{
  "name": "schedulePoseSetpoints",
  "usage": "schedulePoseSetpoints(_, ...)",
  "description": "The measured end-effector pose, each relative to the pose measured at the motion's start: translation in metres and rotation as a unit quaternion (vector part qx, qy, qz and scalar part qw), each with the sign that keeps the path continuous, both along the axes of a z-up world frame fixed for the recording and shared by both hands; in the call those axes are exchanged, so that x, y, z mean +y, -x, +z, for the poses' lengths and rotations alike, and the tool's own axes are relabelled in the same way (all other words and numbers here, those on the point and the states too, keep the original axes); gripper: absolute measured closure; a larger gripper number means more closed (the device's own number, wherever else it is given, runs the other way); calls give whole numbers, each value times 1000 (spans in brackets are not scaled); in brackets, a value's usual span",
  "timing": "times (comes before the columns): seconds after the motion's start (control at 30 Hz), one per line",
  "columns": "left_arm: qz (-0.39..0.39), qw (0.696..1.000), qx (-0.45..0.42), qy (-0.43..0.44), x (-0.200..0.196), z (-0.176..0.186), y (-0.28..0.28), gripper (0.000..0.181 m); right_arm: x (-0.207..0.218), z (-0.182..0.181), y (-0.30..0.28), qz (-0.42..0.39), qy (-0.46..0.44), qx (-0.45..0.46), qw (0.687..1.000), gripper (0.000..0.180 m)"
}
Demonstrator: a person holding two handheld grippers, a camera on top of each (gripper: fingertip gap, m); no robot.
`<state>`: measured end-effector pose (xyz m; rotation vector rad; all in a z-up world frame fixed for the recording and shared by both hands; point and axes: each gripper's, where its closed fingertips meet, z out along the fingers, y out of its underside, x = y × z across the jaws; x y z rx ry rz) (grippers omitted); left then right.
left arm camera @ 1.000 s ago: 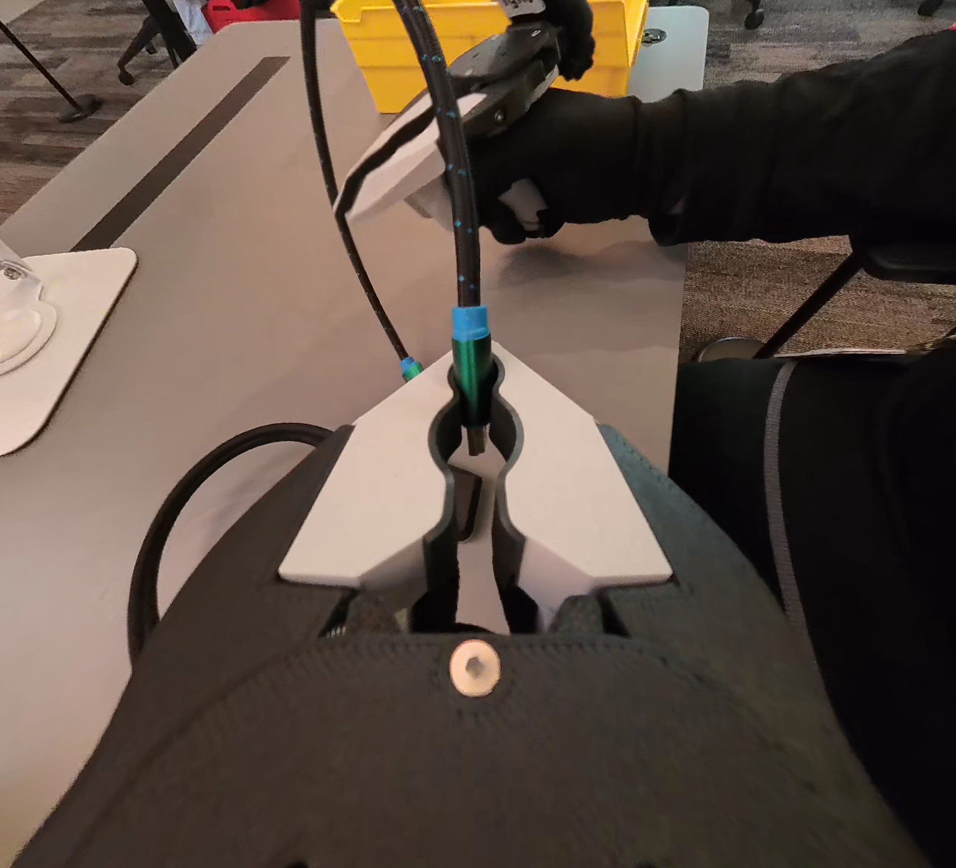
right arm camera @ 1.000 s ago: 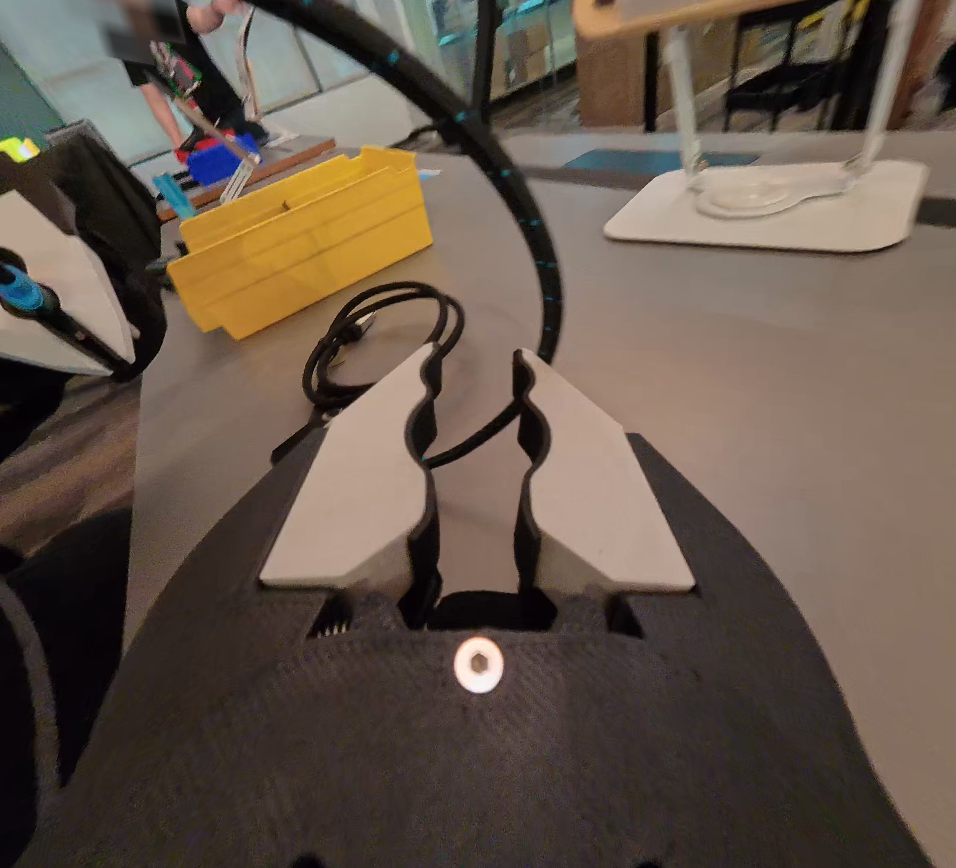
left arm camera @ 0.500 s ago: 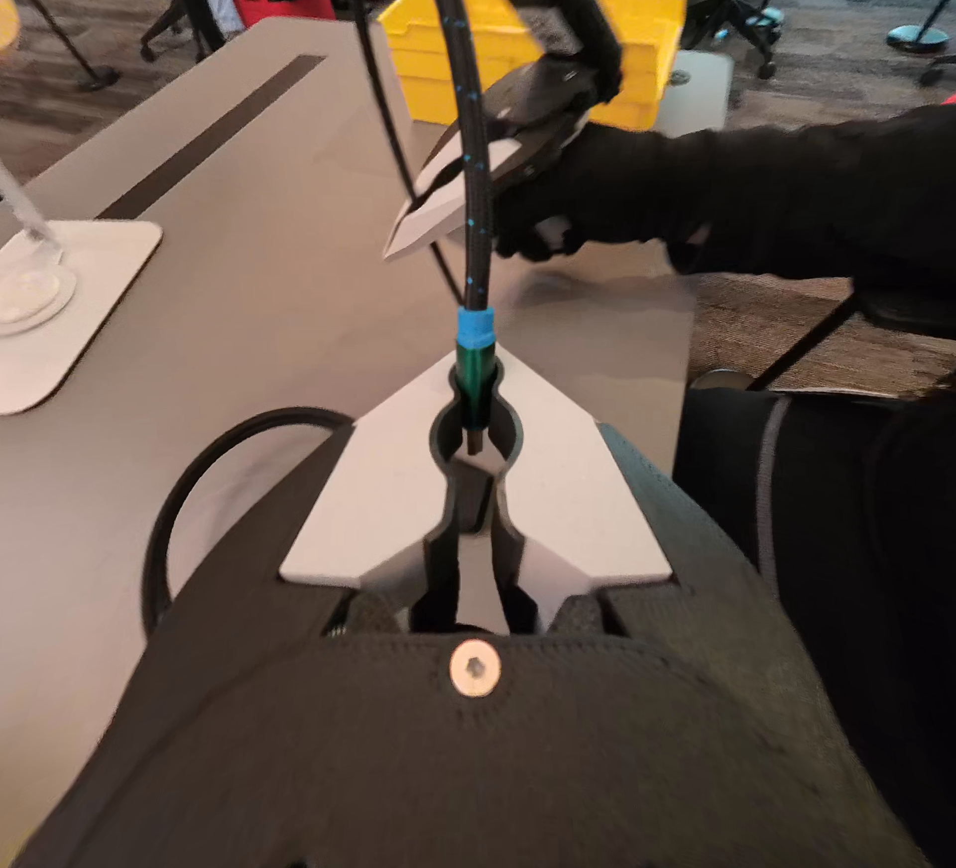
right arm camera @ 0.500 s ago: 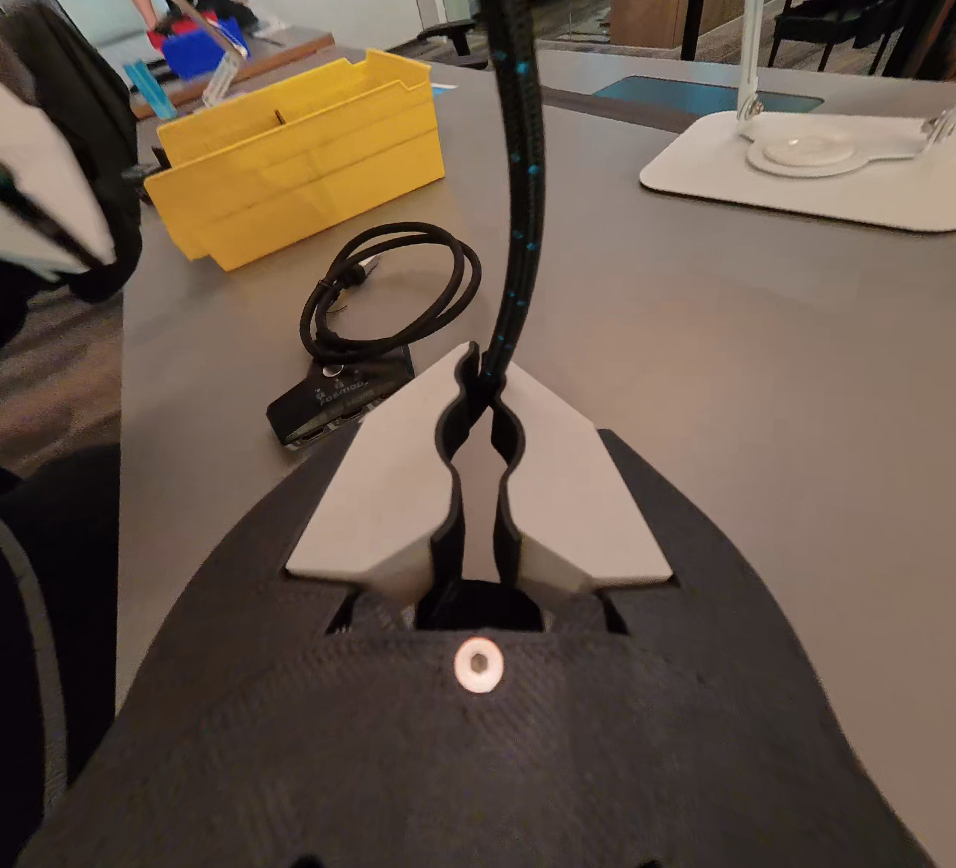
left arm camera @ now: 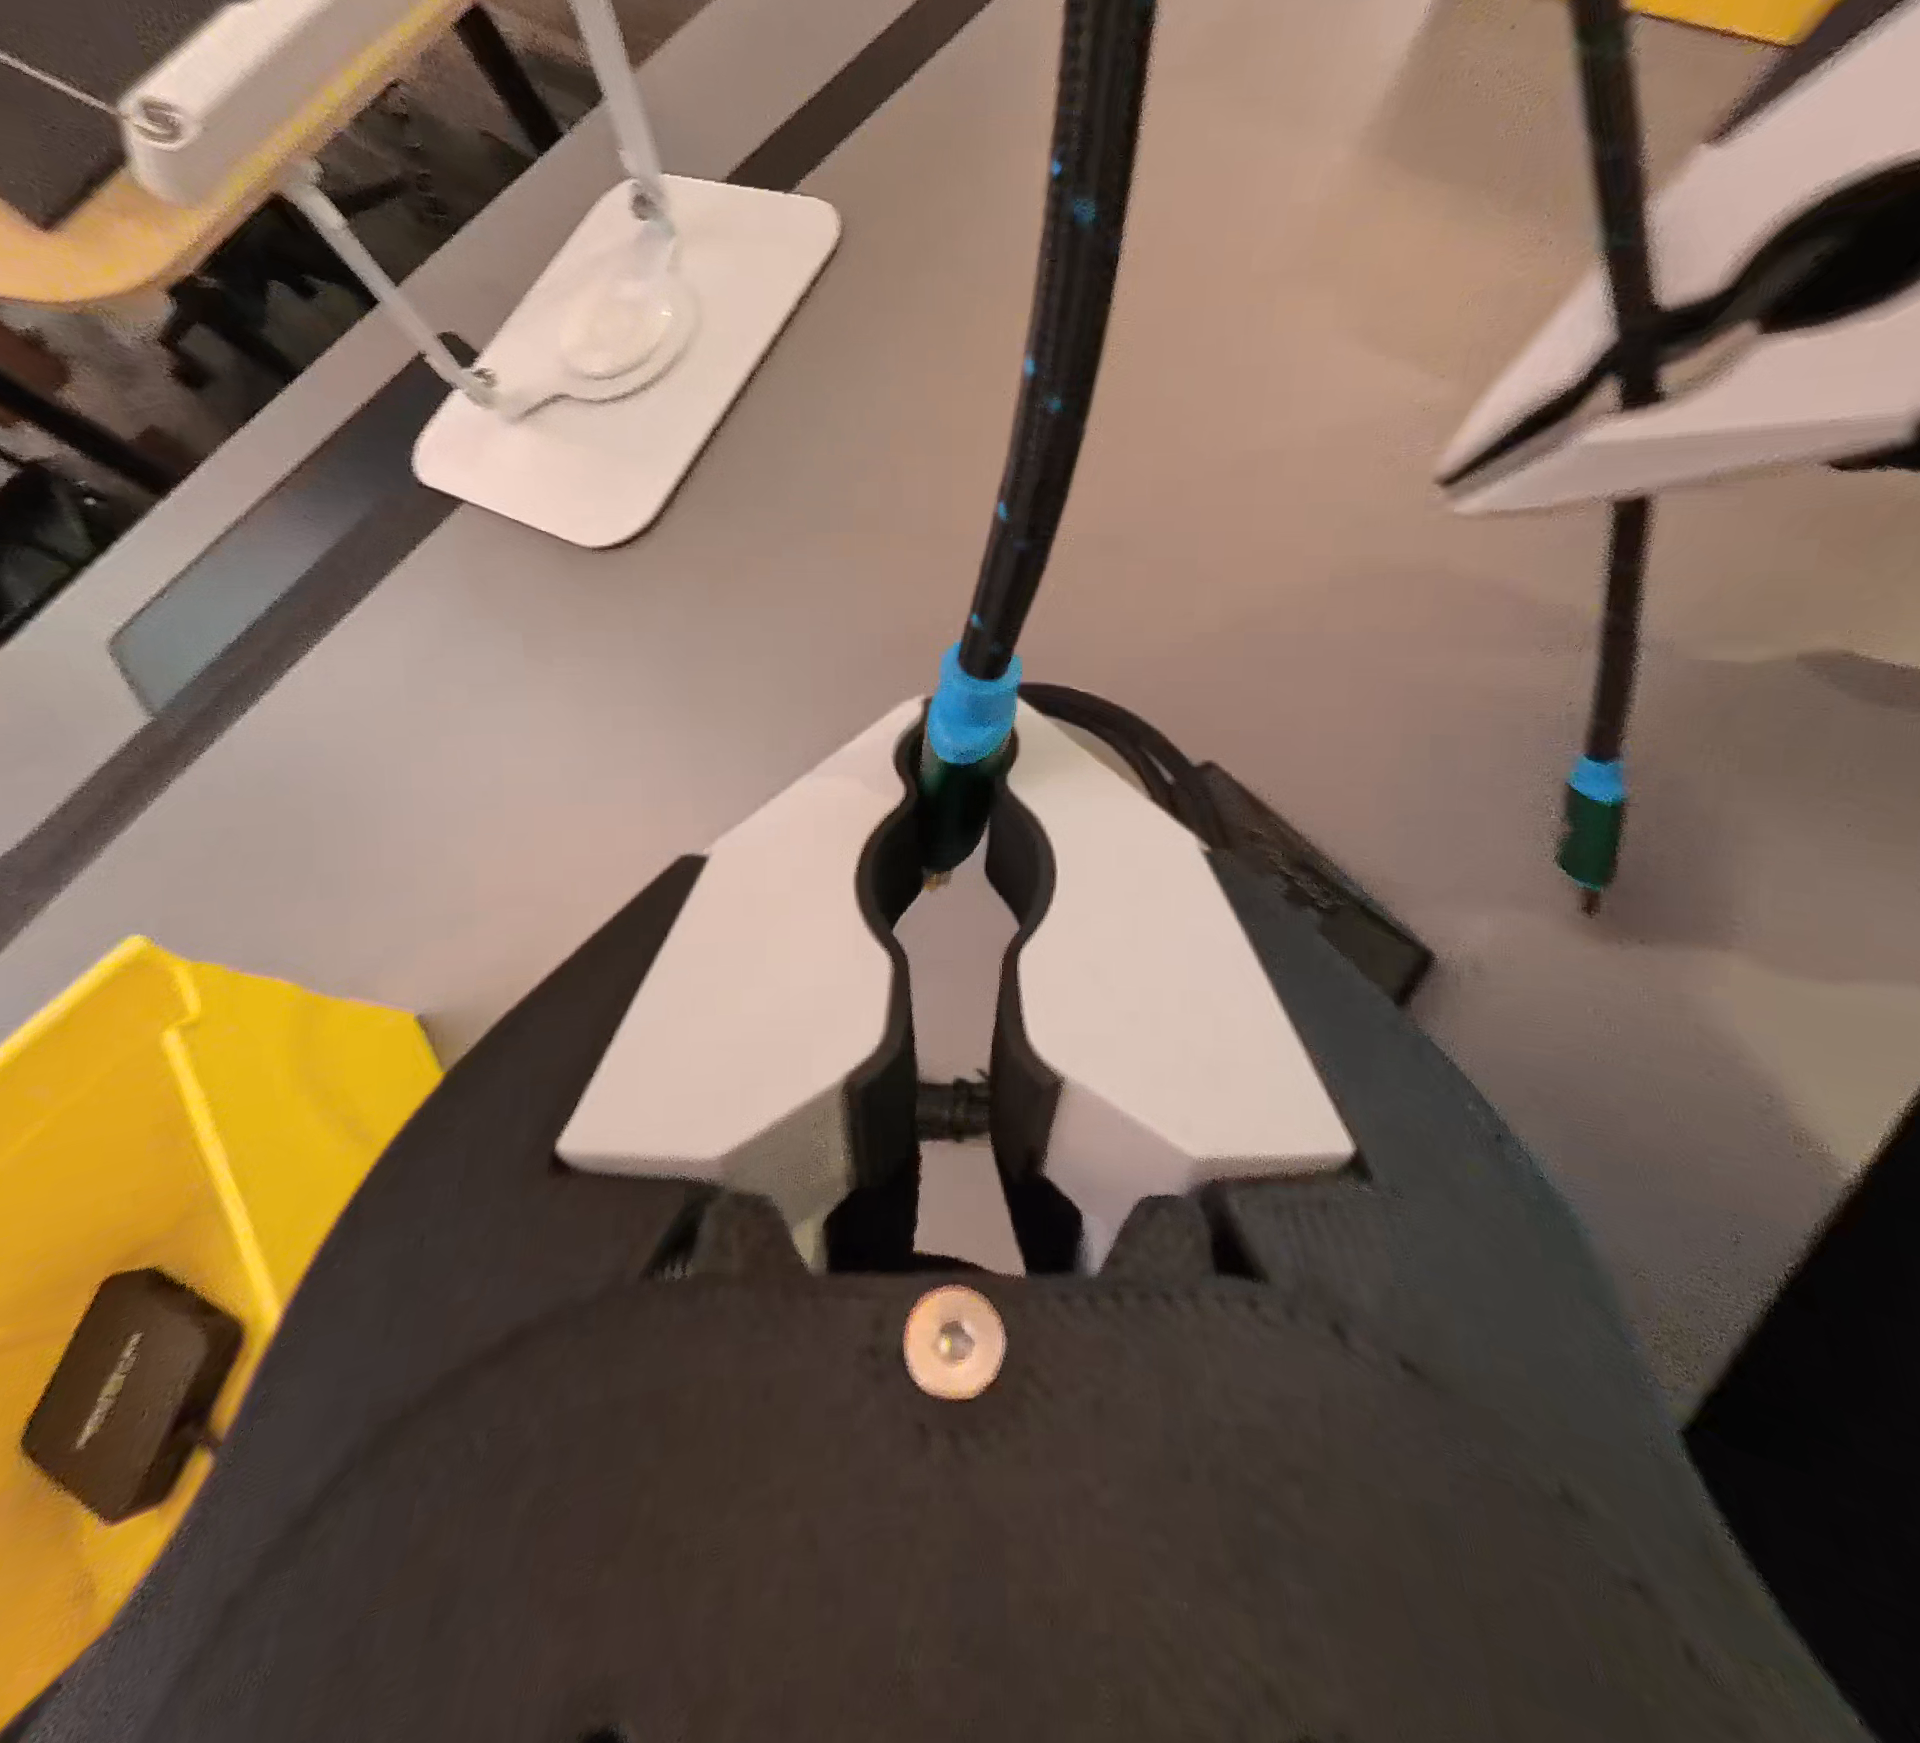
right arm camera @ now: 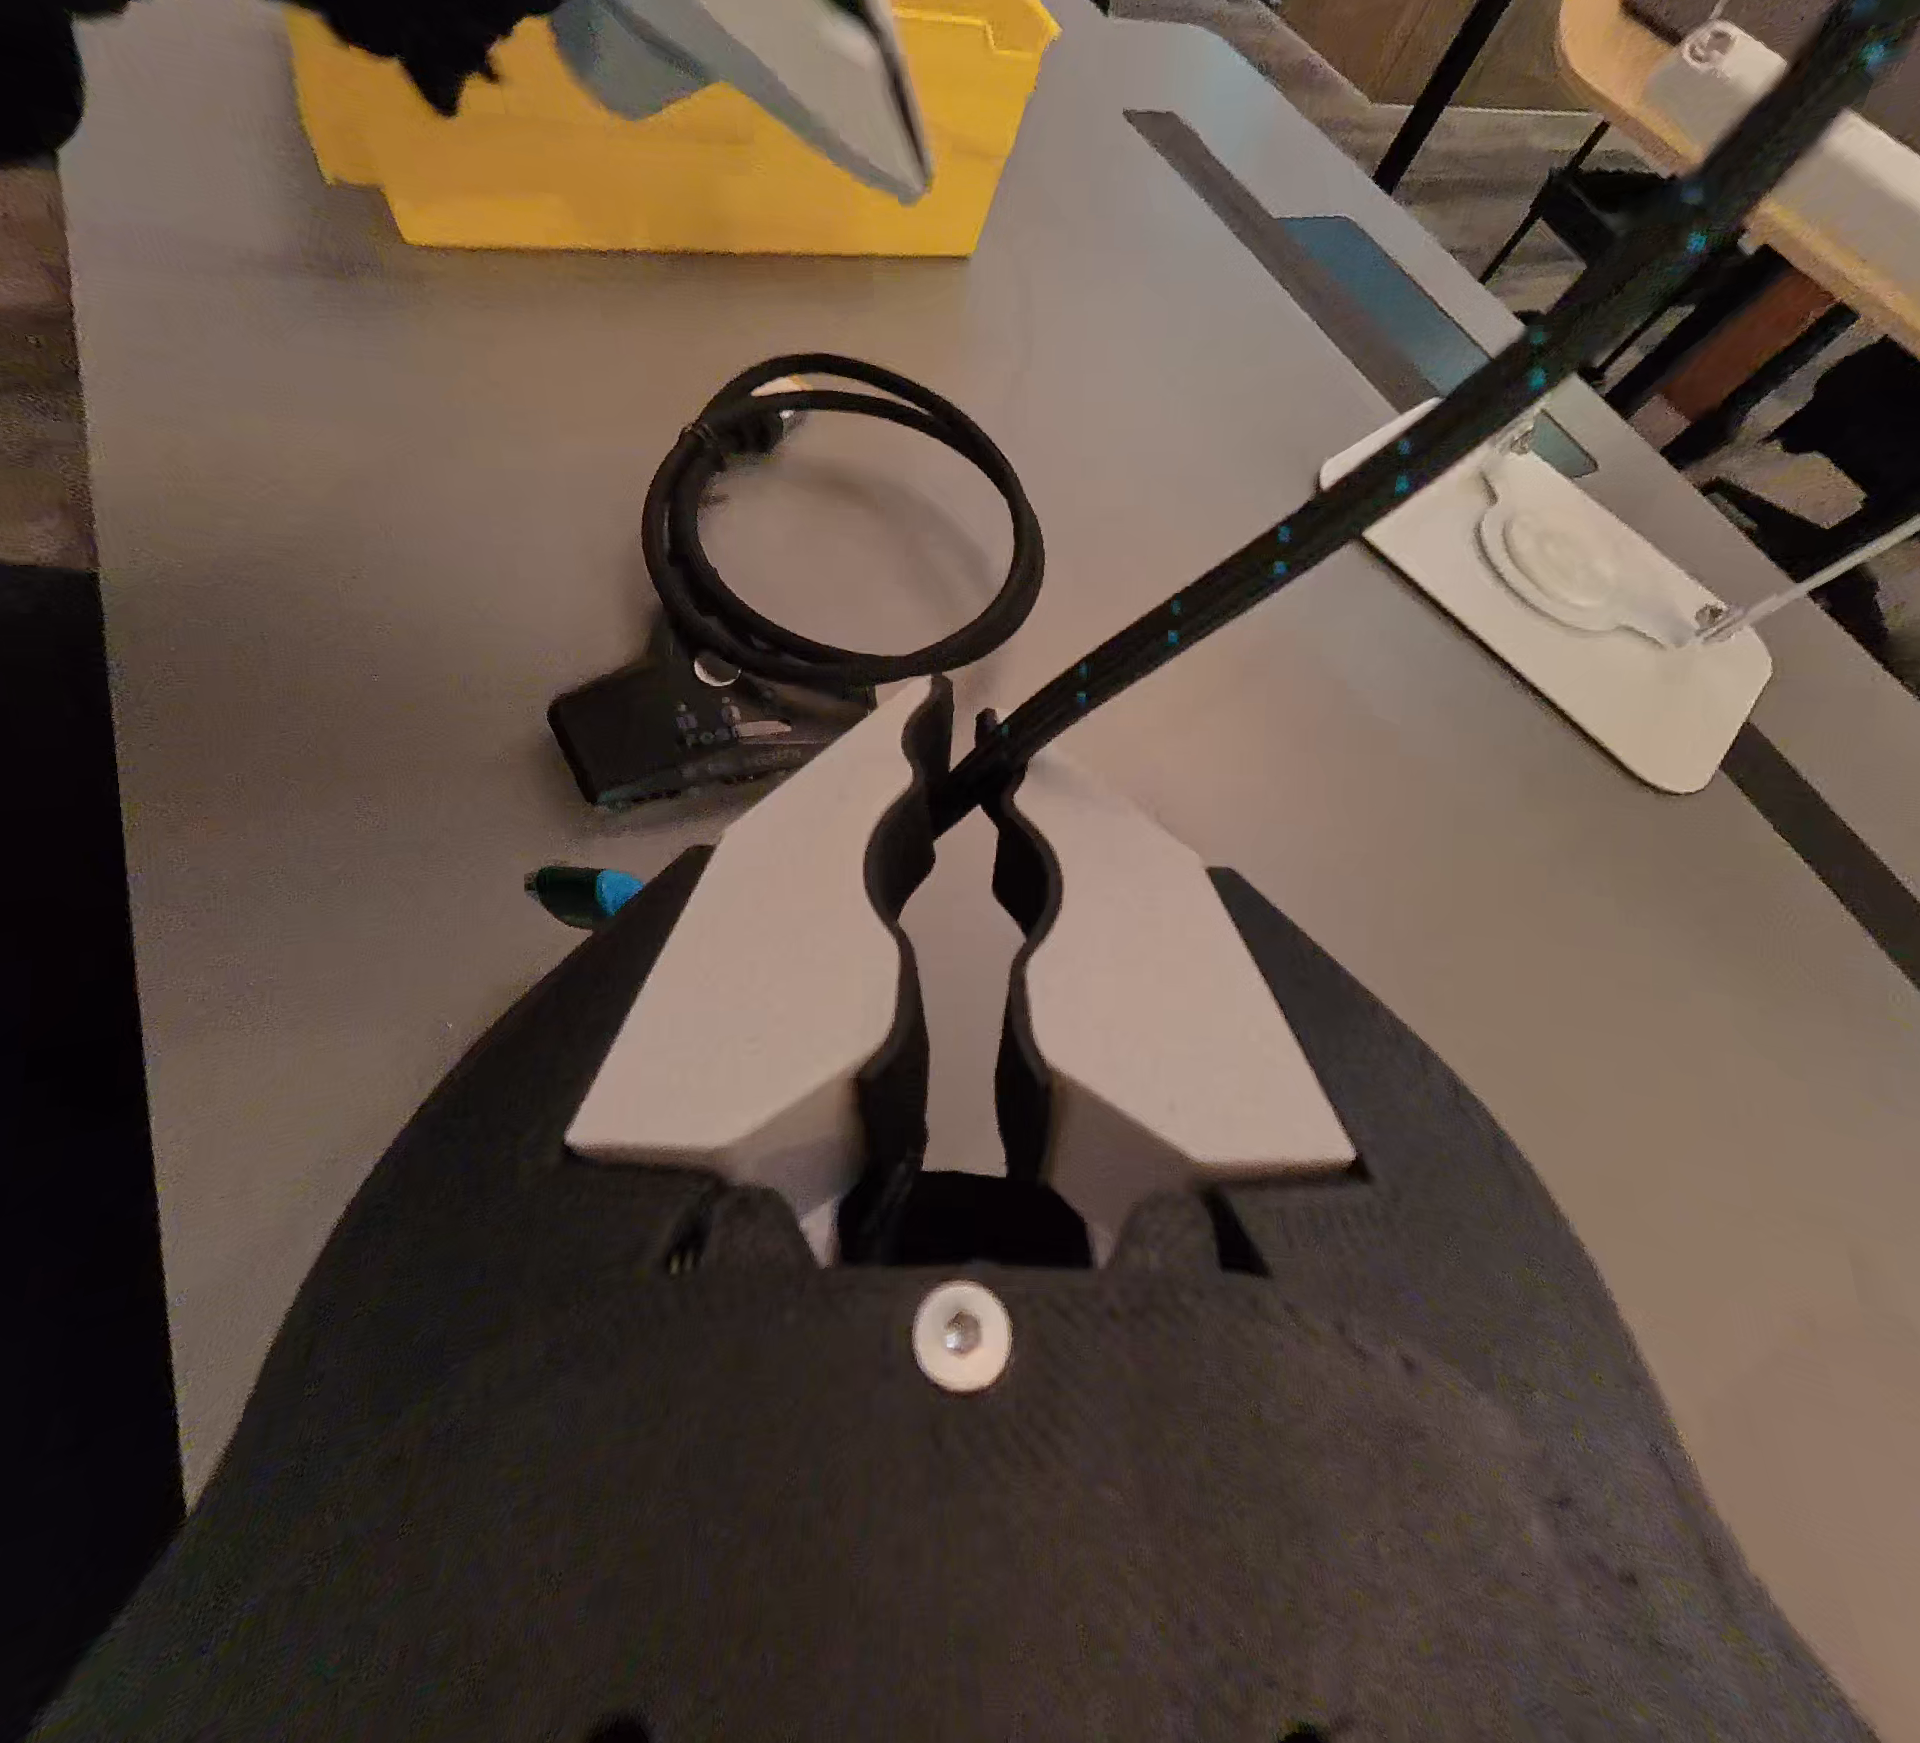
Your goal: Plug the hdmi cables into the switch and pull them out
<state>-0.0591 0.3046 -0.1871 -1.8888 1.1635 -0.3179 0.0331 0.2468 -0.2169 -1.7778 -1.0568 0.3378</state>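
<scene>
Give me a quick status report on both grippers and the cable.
Left hand-held gripper shut on HDMI plug. Right hand-held gripper shut on braided cable. Switch on table, nothing plugged in, path clear.

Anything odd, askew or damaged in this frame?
No damage or spill. One oddity: the braided HDMI cable is held off the table by both grippers, left gripper on one plug, right gripper mid-cable, its other plug dangling unplugged near the switch.

You will find pale markings on the black switch point(right arm camera: 686, 737) and a small black box point(left arm camera: 125, 1392); neither is legible.
</scene>
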Motion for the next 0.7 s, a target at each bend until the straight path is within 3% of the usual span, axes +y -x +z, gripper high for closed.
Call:
schedulePoseSetpoints(0.27, 64, 996, 29, -61, 58, 27, 10, 174, -16, -14, 39, 50, -37, -99, 993, 178)
schedulePoseSetpoints(0.7, 98, 968, 36, -230, 87, 103, -32, 171, -50, -5, 116, 168, -54, -86, 980, 180)
